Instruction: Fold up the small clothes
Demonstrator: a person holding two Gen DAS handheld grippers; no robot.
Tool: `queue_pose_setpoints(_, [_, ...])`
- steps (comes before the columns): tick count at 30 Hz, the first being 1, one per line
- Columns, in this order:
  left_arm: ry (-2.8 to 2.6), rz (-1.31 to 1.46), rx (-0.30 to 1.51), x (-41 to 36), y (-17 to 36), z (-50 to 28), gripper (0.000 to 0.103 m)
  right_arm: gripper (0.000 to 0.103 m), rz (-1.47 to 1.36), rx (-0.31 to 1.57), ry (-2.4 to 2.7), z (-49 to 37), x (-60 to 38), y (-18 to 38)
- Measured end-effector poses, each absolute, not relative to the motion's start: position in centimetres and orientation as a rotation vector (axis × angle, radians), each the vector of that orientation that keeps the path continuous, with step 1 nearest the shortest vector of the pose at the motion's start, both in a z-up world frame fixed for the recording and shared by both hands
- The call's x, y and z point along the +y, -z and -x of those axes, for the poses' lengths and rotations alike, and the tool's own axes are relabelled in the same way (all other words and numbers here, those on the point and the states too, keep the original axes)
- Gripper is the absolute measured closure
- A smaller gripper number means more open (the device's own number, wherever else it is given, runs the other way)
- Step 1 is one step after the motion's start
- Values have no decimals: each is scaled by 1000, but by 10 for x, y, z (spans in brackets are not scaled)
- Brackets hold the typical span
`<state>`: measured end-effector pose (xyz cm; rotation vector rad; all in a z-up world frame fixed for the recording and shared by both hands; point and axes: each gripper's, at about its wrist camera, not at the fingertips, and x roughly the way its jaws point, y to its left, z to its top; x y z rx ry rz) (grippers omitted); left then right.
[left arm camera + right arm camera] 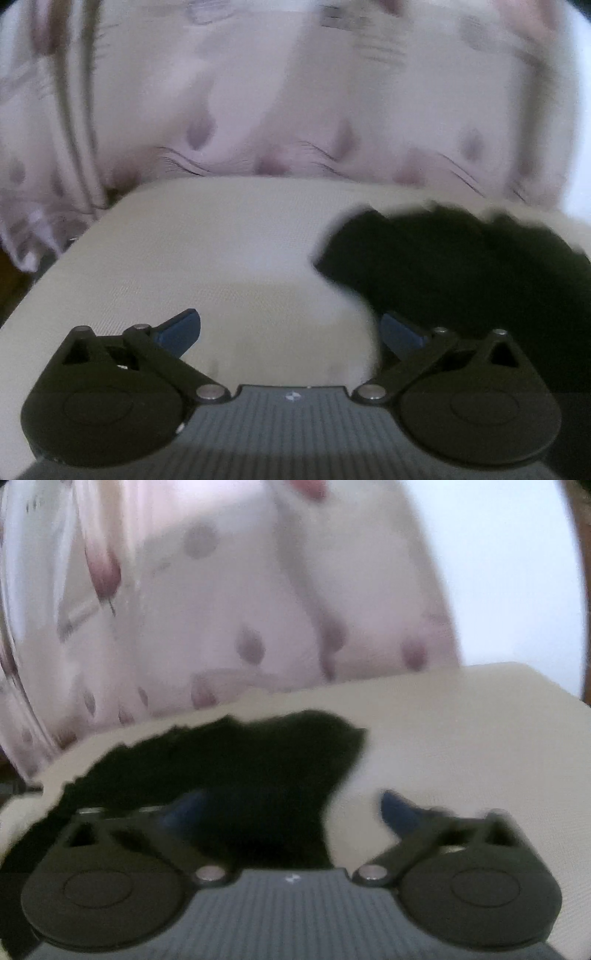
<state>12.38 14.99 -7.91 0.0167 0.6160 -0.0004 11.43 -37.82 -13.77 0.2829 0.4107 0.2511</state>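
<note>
A black garment point(454, 266) lies crumpled on a beige cloth-covered surface point(207, 251), to the right in the left wrist view. My left gripper point(290, 330) is open and empty, low over the beige surface, its right finger at the garment's left edge. In the right wrist view the same black garment point(229, 771) spreads across the left and middle. My right gripper point(295, 808) is open, its left finger over the garment and its right finger over bare beige surface point(461, 738). Both views are motion-blurred.
A pale pink curtain with dark pink spots point(295, 103) hangs just behind the surface's far edge and also shows in the right wrist view point(221, 609). A white wall point(509, 572) stands at the right.
</note>
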Motion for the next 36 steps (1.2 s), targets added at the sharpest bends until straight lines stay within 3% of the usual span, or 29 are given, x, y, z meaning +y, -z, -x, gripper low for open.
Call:
queue_pose_setpoints(8, [102,-51,657,131,88,-39,4,1,-309,471,-209,-17,-423,156])
queue_pose_setpoints(17, [124,69,689,134,97,-15,4,17,-264,501,-181,11,-401,169])
queue_pose_setpoints(21, [92,86,704,132,96,-15,3,48,-324,548,-150,4,-402,177])
queue_pose_setpoints(36, [19,-13,743,113,105,-16,0,48,-252,554,-97,1,-373,185])
